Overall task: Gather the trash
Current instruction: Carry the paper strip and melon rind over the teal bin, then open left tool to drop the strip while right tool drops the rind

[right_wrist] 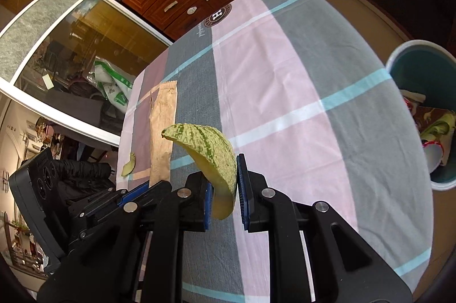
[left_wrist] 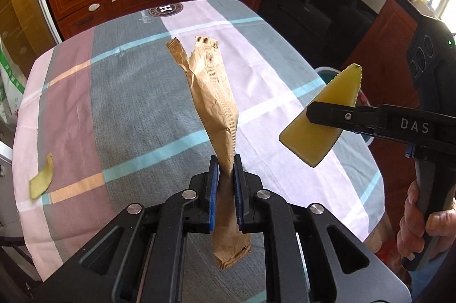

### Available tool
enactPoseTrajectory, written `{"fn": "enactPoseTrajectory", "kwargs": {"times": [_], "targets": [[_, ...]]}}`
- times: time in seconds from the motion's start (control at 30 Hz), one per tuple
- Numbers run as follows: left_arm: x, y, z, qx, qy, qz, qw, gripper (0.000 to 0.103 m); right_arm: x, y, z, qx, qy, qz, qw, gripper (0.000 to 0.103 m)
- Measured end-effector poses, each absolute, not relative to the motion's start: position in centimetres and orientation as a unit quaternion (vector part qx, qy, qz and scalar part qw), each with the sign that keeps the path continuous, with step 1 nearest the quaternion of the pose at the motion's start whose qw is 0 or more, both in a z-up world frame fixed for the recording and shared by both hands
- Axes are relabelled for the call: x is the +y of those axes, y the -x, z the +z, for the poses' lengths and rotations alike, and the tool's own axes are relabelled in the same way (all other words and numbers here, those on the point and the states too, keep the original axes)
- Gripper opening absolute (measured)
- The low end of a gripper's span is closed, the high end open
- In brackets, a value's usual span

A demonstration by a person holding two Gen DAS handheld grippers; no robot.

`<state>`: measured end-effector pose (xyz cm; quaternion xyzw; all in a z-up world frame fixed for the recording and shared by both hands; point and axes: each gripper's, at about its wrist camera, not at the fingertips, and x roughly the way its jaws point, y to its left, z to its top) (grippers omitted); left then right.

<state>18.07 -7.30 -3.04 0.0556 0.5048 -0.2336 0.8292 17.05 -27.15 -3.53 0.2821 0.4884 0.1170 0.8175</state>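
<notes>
Above the checked pink, grey and blue cloth on the tabletop (left_wrist: 136, 92), I've got both tongs loaded. My left tongs (left_wrist: 226, 174) are pinched tight on a crumpled brown paper wrapper (left_wrist: 212, 92), its torn, crimped end pointing away from me and its short tail hanging behind the blue pads (left_wrist: 213, 183), clear of the cloth. My right tongs (right_wrist: 225, 189) are clamped on a curved wedge of melon rind (right_wrist: 211, 149), pale green and netted outside, yellow inside, and it's lifted off the cloth too. From the left camera I see that same rind (left_wrist: 322, 117) gripped near its middle, yellow face showing, with my right hand (left_wrist: 421, 228) wrapped round the handle. Over at the left edge of the cloth, one small pale-green peel scrap (left_wrist: 42, 180) lies flat. Off the right side of the tabletop, down on the floor, stands a teal bin with a white rim (right_wrist: 399, 57), wrappers and scraps already inside.
</notes>
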Motion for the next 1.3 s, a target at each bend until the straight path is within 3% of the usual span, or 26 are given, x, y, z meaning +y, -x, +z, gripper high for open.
{"fn": "enactPoseTrajectory", "kwargs": {"times": [0.83, 1.17, 1.2, 1.27, 1.3], "targets": [[-30.1, -14.0, 0.3, 0.463, -0.18, -0.358, 0.791, 0.012, -49.5, -6.4, -3.8, 0.39, -0.409, 0.008, 0.825, 0.015], [-38.5, -16.3, -3.3, 0.473, -0.199, -0.385, 0.767, 0.014, -55.3, -7.7, -6.9, 0.414, -0.413, -0.056, 0.809, 0.015], [-39.0, -16.8, -3.6, 0.476, -0.2, -0.382, 0.766, 0.016, -55.5, -8.2, -7.2, 0.418, -0.412, -0.058, 0.808, 0.015], [-39.6, -17.6, -3.9, 0.478, -0.204, -0.373, 0.768, 0.046, -55.6, -9.2, -7.6, 0.425, -0.409, -0.057, 0.805, 0.019], [-39.5, -17.8, -3.8, 0.473, -0.205, -0.367, 0.774, 0.055, -55.6, -9.6, -7.7, 0.426, -0.409, -0.057, 0.805, 0.025]]}}
